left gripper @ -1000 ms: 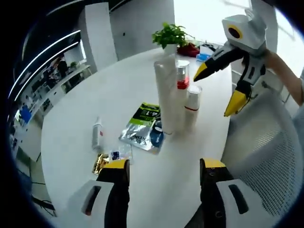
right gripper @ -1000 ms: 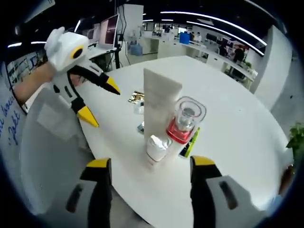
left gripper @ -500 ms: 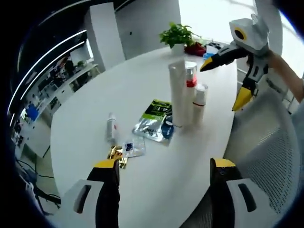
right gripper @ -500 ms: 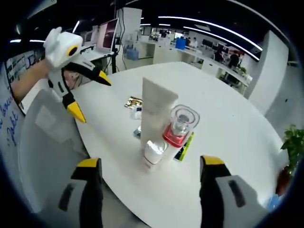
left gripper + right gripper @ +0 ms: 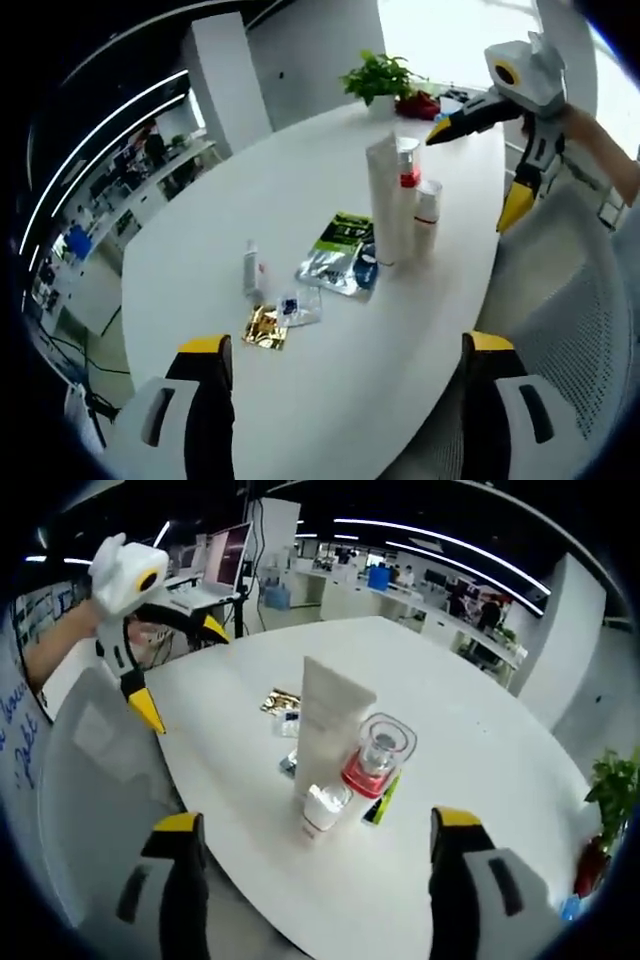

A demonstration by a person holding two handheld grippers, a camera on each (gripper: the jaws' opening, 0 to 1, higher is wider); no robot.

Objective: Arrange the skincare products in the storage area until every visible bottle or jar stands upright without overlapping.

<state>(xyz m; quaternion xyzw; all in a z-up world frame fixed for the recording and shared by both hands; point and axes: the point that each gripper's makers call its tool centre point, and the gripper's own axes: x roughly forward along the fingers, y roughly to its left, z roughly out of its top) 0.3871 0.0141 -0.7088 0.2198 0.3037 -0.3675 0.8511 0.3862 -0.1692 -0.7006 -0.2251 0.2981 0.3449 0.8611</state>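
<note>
Standing upright together on the white desk [image 5: 300, 420], a tall tube [image 5: 383, 205], clear-capped bottle [image 5: 372, 762] and small bottle [image 5: 427, 208]; both grippers' jaws gape wide, holding nothing.

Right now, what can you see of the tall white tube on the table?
The tall white tube stands upright on the white table, broad end down, flat crimped end up. It looks like matte pale plastic, with no print I can read. It is the tallest of the cluster, close beside the clear red-collared bottle and the small white bottle; whether they touch I cannot tell. The silver pouch lies at its base. Neither tool holds it.
</note>
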